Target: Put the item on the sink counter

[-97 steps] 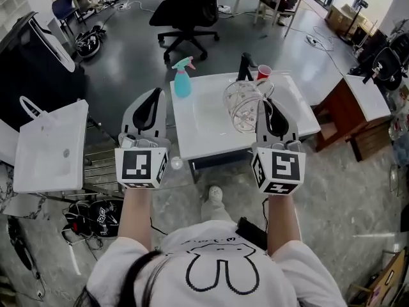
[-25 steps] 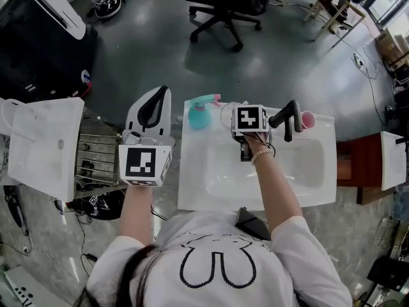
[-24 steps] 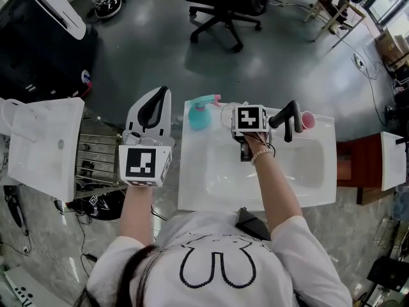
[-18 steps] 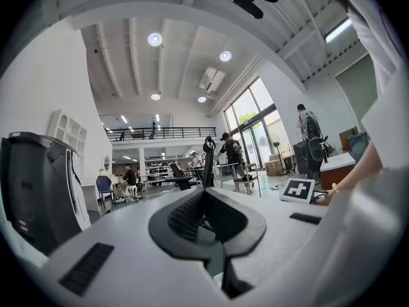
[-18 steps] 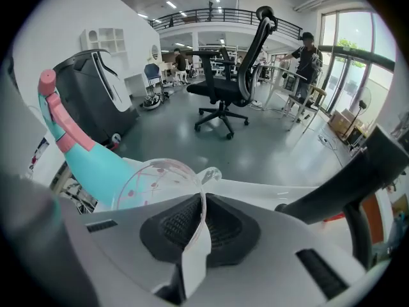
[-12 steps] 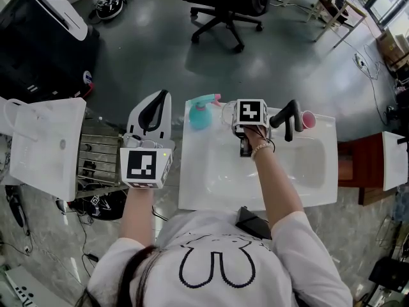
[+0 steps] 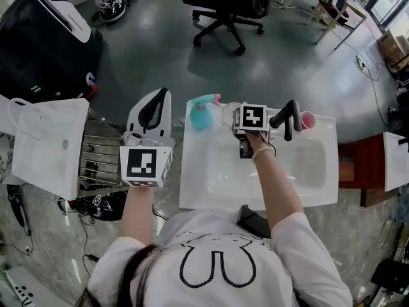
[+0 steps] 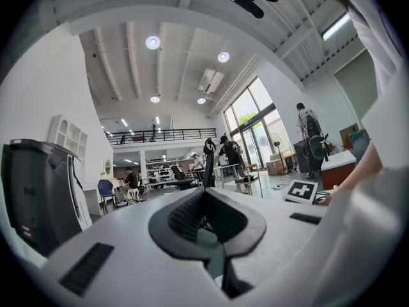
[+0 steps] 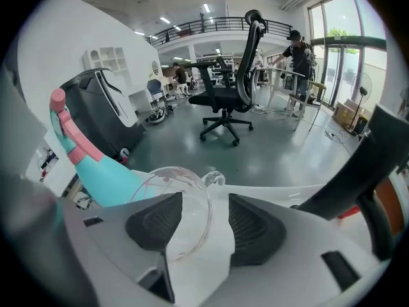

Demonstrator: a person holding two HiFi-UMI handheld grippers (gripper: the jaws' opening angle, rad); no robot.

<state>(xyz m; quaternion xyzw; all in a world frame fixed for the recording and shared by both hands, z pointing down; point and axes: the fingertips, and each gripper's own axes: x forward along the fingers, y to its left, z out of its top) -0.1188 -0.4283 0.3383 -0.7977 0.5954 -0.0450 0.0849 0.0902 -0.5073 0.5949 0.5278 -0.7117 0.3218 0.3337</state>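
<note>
While the person leans over the white sink counter (image 7: 211, 187), the right gripper (image 9: 206, 215) is parked at the back ledge with its jaws opening. The right gripper view shows the pads standing well apart. The thin wall of the clear glass pitcher (image 9: 167, 183) runs up through the gap between them. Whether the pad on the spray-bottle side is actually brushing the glass is honestly tough to call through the see-through wall, but nothing looks clamped.

So the pitcher sits on the counter's back ledge, just beside the teal spray bottle with the pink trigger (image 7: 199, 115) on one side. The black faucet (image 7: 287, 117) is on the other. A small pink cup (image 7: 307, 119) stands right past the faucet, near the counter's far corner. The basin itself has nothing in it.

The left gripper (image 7: 156, 104) hangs in the air off the counter's left edge, over the grey floor. Its own view shows the jaws pinched together with nothing between them. A black office chair (image 7: 233, 5) stands on the floor well behind the counter.
</note>
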